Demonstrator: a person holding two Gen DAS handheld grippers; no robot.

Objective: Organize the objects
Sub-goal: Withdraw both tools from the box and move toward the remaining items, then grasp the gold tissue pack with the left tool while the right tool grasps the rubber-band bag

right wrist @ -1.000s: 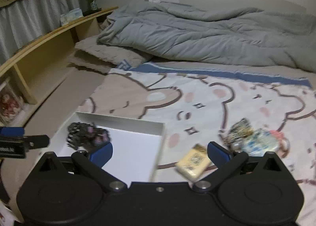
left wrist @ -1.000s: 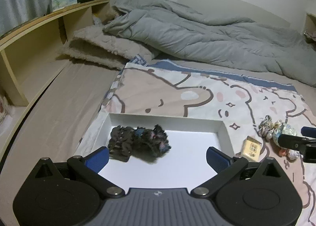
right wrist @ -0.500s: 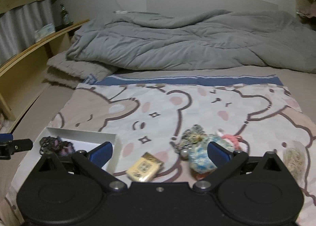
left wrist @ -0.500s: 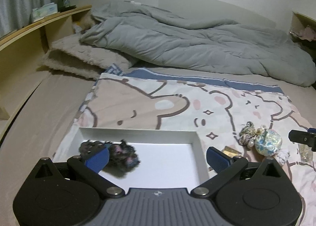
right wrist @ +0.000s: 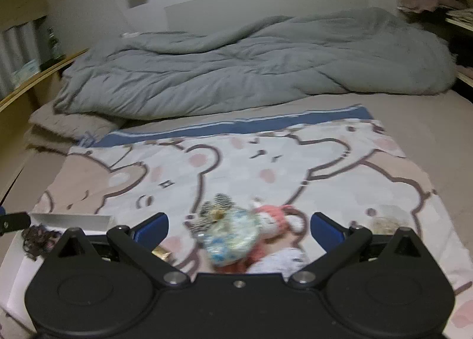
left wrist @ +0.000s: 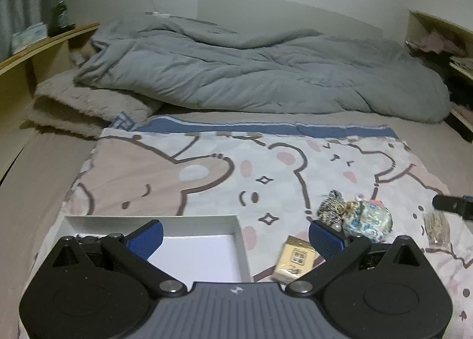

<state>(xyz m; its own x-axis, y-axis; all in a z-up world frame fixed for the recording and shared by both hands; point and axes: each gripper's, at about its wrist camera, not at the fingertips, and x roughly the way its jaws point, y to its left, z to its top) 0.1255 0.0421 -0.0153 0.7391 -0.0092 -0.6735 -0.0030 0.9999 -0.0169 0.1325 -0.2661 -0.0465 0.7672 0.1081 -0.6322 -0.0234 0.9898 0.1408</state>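
Bedding fills the room: one grey duvet bunched at the far end of the bed, one bear-print sheet spread in front. One white tray sits on the sheet's left, dark hair ties inside. Beside it lie one yellow packet and one heap of scrunchies. Both views have swung rightward since a second ago. Left tongs and right tongs both gape wide, released, grasping nothing.
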